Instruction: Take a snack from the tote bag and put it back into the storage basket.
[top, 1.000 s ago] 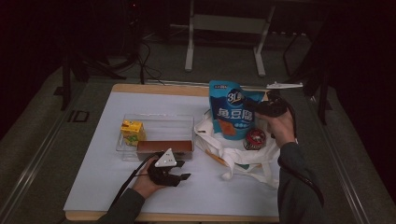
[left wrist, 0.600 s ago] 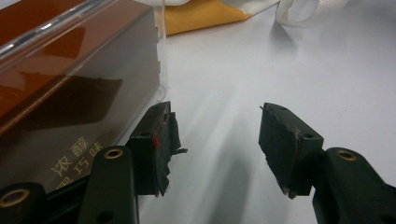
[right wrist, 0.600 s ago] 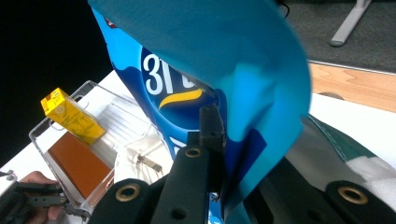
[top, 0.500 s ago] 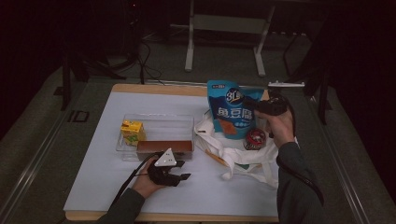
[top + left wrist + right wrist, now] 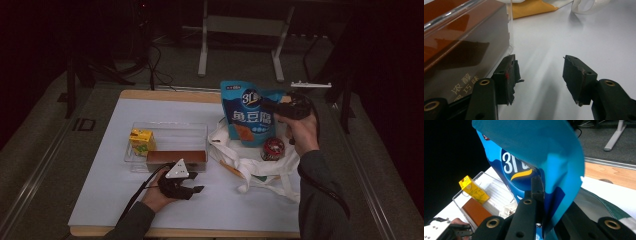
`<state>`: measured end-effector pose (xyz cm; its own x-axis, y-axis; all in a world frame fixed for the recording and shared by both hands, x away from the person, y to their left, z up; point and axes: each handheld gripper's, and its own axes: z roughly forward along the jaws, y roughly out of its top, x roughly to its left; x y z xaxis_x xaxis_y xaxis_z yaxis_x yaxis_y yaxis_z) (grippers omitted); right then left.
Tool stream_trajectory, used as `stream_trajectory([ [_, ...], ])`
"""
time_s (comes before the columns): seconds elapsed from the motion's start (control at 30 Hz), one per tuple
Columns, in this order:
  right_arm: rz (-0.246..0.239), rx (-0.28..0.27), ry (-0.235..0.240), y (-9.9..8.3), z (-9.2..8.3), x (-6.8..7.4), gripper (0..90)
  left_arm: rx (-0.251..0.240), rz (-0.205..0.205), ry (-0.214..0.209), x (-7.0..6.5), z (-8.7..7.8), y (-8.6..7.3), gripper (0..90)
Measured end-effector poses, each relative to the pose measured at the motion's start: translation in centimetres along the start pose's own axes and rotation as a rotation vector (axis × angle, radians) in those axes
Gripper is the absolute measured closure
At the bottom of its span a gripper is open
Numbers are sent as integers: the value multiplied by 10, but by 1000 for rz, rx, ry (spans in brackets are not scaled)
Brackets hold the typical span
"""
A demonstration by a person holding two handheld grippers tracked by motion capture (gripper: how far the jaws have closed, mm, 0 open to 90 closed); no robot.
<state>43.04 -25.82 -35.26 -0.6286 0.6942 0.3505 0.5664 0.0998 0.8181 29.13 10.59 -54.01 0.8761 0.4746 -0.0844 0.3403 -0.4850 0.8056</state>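
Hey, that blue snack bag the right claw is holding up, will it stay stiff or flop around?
Probably floppy: the blue snack bag curls over the right claw pinching its edge. It likely feels light, hanging from one pinch above the white tote bag. Its glossy film may slip.

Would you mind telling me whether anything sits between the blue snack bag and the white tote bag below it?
Nothing visible does: the blue snack bag, pinched by the right gripper, hangs over the white tote bag, beside a small red can.

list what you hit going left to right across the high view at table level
yellow juice carton → brown box in the clear tray → blue snack bag → red round tin → right gripper
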Motion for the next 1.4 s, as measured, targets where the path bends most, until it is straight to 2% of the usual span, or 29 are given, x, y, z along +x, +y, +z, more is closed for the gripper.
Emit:
stream_trajectory([
  [0.43,-3,0,25,4,-3,13,899,2,8,-1,0,0,0,441],
  [0.6,-12,5,26,4,-3,18,899,-2,5,-3,0,0,0,440],
  [0.63,-27,10,18,5,-3,20,899,-4,0,-5,0,0,0,432],
  [0.93,-26,-2,25,5,-5,25,899,-9,-9,-12,1,-1,0,431],
  [1.0,-17,-4,36,6,-6,26,899,-15,-17,-15,2,-1,-1,431],
  [1.13,-11,-7,53,7,-8,30,899,-14,-7,-13,1,-1,-1,437],
  [1.4,13,-18,114,13,-8,38,899,-14,-1,-15,1,-1,-1,437],
])
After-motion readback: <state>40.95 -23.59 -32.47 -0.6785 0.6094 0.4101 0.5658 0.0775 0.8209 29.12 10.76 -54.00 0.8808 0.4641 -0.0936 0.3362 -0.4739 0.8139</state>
